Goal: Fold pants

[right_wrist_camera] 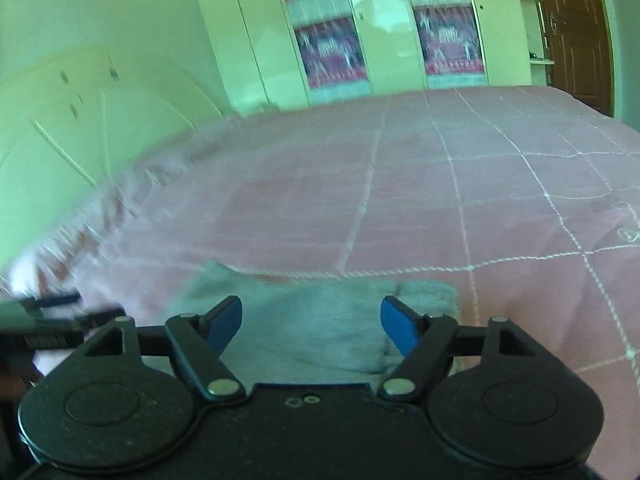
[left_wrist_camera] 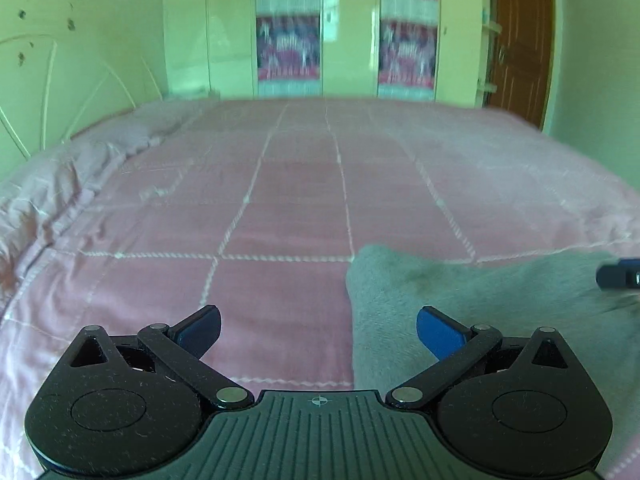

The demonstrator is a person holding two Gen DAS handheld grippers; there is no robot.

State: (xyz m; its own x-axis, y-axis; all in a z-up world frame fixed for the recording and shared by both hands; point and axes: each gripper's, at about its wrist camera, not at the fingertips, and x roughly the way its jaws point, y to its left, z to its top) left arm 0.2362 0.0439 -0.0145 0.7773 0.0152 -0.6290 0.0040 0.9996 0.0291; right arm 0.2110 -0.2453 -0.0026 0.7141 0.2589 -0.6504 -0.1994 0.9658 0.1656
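The grey pants (right_wrist_camera: pixel 316 332) are laid on the near part of a bed covered by a pink quilted bedspread (left_wrist_camera: pixel 280 200). In the left wrist view the pants (left_wrist_camera: pixel 460 304) are seen at about four o'clock, their left edge running up between the two blue pads. The left claw (left_wrist_camera: pixel 319 330) is spread wide and nothing is held in it; its left pad is set over bare bedspread and its right pad over the grey cloth.

In the right wrist view the right claw (right_wrist_camera: pixel 311 322) is likewise spread wide and empty, with the folded grey cloth lying directly between and beyond its pads. Whether either claw touches the cloth cannot be told. Part of the left claw is seen blurred at nine o'clock in that view.

Beyond the bed, at twelve o'clock, a pale wardrobe (left_wrist_camera: pixel 348 28) with patterned panels is seen, and a brown door (left_wrist_camera: pixel 520 40) at one o'clock.
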